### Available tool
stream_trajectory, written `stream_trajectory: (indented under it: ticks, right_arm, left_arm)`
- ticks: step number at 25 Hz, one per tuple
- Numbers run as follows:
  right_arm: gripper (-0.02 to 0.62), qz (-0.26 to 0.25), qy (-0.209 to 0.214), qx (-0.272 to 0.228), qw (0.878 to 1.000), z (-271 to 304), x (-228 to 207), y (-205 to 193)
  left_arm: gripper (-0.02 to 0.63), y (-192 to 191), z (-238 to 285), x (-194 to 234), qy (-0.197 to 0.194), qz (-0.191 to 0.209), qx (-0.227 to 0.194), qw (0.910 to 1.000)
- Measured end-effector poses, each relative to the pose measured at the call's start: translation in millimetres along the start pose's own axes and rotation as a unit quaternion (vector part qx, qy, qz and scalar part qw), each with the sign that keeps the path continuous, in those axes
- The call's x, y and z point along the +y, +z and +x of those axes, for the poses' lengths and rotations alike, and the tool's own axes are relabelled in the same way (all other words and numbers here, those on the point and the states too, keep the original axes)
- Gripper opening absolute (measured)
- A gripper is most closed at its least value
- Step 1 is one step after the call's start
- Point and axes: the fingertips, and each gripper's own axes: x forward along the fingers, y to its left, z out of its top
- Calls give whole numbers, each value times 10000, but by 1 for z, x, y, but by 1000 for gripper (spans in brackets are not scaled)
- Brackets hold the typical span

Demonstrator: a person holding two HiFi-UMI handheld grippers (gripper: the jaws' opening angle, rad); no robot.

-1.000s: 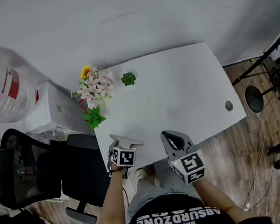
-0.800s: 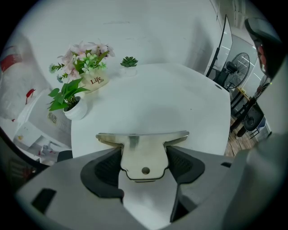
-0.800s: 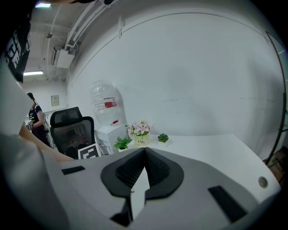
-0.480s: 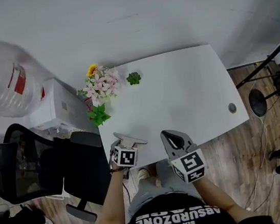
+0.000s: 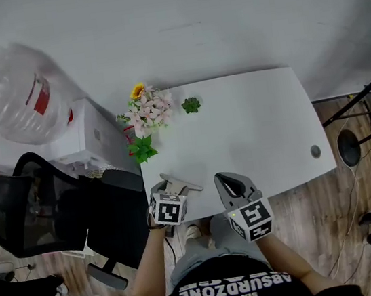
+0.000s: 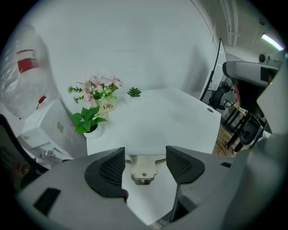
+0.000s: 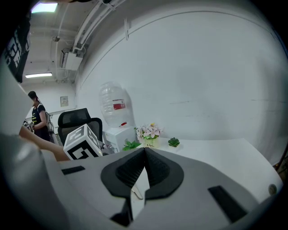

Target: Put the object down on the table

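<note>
A small silver metal bracket (image 6: 144, 169) lies flat on the white table (image 5: 251, 128), close to its front edge. My left gripper (image 6: 145, 165) is open, its jaws standing on either side of the bracket without touching it. In the head view the left gripper (image 5: 179, 184) reaches over the table's front left edge. My right gripper (image 5: 228, 180) hangs beside it over the front edge. Its black pads (image 7: 135, 170) are pressed together with nothing between them.
A pot of pink flowers (image 5: 147, 107), a small succulent (image 5: 191, 105) and a leafy green plant (image 5: 143, 148) stand along the table's back left. A water dispenser with its bottle (image 5: 17, 95) and a black office chair (image 5: 37, 212) stand left of the table. A person (image 7: 38, 119) stands beyond.
The head view has drifted, so the table and plants now sit further right and lower in the picture. Both grippers hold the same place at the table's front edge.
</note>
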Motion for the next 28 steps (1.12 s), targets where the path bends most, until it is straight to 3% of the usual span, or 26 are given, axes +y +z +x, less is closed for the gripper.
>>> stream_trajectory:
  ticks: [6,20,28]
  right_arm:
    - [-2,-21,141,-30,9999,3,9,3]
    - [-2,-115,465,-83,9988,12,29,10]
    - [-2,-142,654,-107,9977,17,38,14]
  left_arm:
    - [274,17,-24,0,126,102,-375,9992]
    - [56,33,-70,10,592,-88,-1064,9925]
    - [6,42,-88,12,739,-179,-1360,9878]
